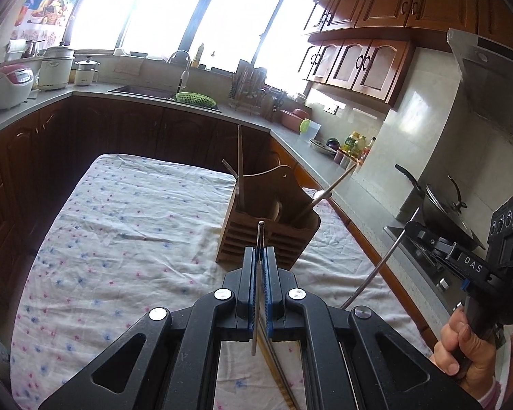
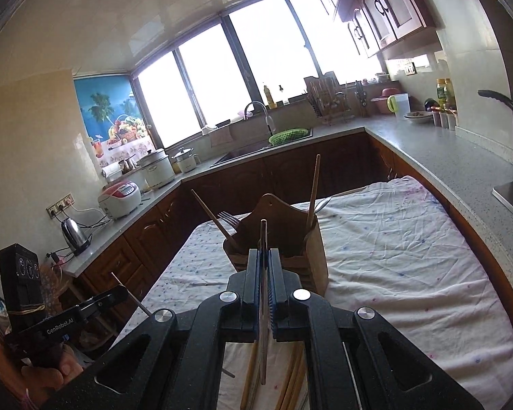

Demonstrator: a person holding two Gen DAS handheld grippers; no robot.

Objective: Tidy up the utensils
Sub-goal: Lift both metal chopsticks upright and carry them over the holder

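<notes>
A wooden utensil holder [image 1: 273, 235] [image 2: 290, 246] stands on the cloth-covered table [image 1: 126, 225]. Upright chopsticks [image 1: 240, 164], a fork [image 2: 229, 219] and a spoon [image 1: 319, 195] stick out of it. My left gripper [image 1: 259, 252] is shut on a thin metal chopstick [image 1: 258, 239] and hangs just in front of the holder. My right gripper [image 2: 264, 253] is shut on another thin chopstick [image 2: 263, 235] and also faces the holder. Each gripper shows in the other's view, the right one [image 1: 408, 229] and the left one [image 2: 121, 291], each with its stick crosswise. More chopsticks [image 2: 249, 376] lie on the cloth below.
Dark wooden cabinets and a grey counter [image 1: 328, 171] ring the table. A wok [image 1: 441, 205] sits on the stove to the right. A sink with a green basket [image 2: 287, 136], cookers [image 2: 119, 198] and a kettle [image 2: 72, 234] line the far and left counters.
</notes>
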